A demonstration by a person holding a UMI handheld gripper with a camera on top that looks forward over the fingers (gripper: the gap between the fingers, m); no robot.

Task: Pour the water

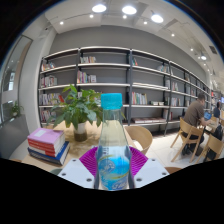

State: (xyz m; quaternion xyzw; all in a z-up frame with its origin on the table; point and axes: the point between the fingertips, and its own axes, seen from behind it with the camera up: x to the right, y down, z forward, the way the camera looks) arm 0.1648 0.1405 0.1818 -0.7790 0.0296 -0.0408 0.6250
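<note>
Standing far behind everything: long bookshelves [110,80] filling the back wall, row over row, with books sitting here and there on them. Glowing up above: round ceiling lights [128,10]. Sitting off to one side at the wooden chairs [190,135]: a person [196,112], too small to tell more.

Lying under it all: a pale wooden table [70,148]. Growing in a pot on that table, behind the bottle: a leafy green plant [77,104]. Resting beside the plant, piled flat: a stack of books [46,144], the top one pink, red and blue ones under it. Writing on the books too small to read.

Standing upright right in the middle, close up: a clear water bottle [112,145] with a light blue cap [112,101] still on. Wrapping around its lower part: a blue label. Words on the label too blurry to read.

Reaching up from below: the gripper [112,163], with its fingers set narrow around the bottle. Pressing on the bottle from both sides: the purple pads [90,160], one at each side, with no gap showing. Holding the bottle tight between them.
</note>
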